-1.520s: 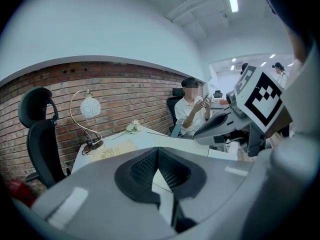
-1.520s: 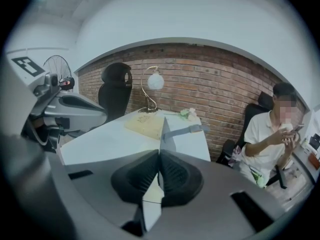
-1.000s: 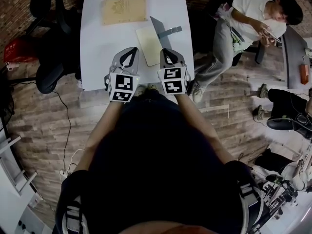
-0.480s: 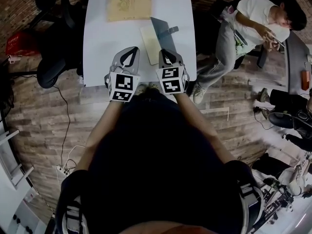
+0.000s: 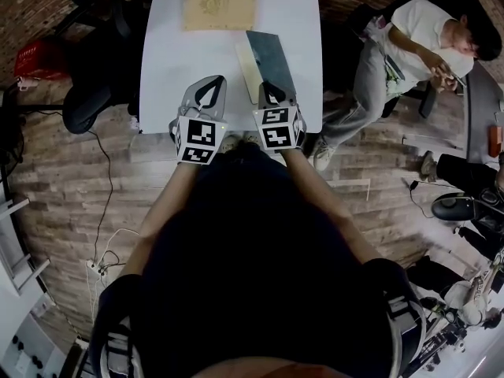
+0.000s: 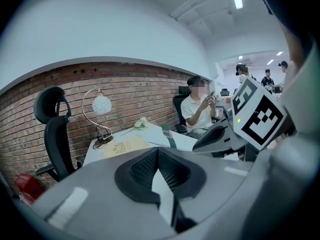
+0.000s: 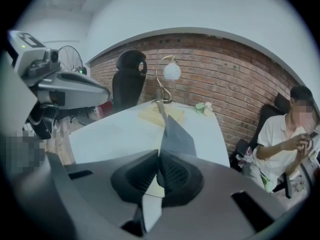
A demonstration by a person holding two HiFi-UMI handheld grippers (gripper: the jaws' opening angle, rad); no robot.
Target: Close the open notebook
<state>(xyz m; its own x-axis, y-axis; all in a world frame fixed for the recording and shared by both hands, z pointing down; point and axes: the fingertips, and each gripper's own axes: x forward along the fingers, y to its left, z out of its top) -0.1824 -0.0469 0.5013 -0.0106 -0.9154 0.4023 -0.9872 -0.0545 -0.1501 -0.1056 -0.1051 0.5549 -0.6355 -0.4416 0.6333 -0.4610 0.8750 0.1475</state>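
The dark grey hard-covered notebook (image 5: 272, 53) lies open on the white worktop (image 5: 181, 53), at 12 o'clock from the right gripper (image 5: 270, 86) and near the worktop's 3 o'clock edge. Its cream page (image 5: 247, 69) lies flat, while the grey cover is lifted off the surface and stands tilted over the page's 3 o'clock side. The right gripper view shows that gripper's (image 7: 158, 156) ribbed black fingers (image 7: 175, 176) pressed together on the near edge of the cover (image 7: 177, 131), which rises away from them towards 12 o'clock.

The left gripper (image 5: 209, 82) hovers over the near edge of the worktop, at 9 o'clock from the right one. Its fingers (image 6: 172, 171) meet at the tips with nothing between them, only bare worktop showing behind.

At 11 o'clock from the notebook, well apart from it, a flat tan paper booklet (image 5: 220, 9) lies closed. At the far end stands a curved desk lamp with a round white shade (image 7: 171, 71). A black high-backed office chair (image 7: 129, 79) stands at the worktop's 9 o'clock side, and a seated person in a white shirt (image 5: 413, 34) is at its 3 o'clock side. Nothing lies on the cream page beneath the cover.

In count: one notebook, one booklet, one lamp, two grippers.
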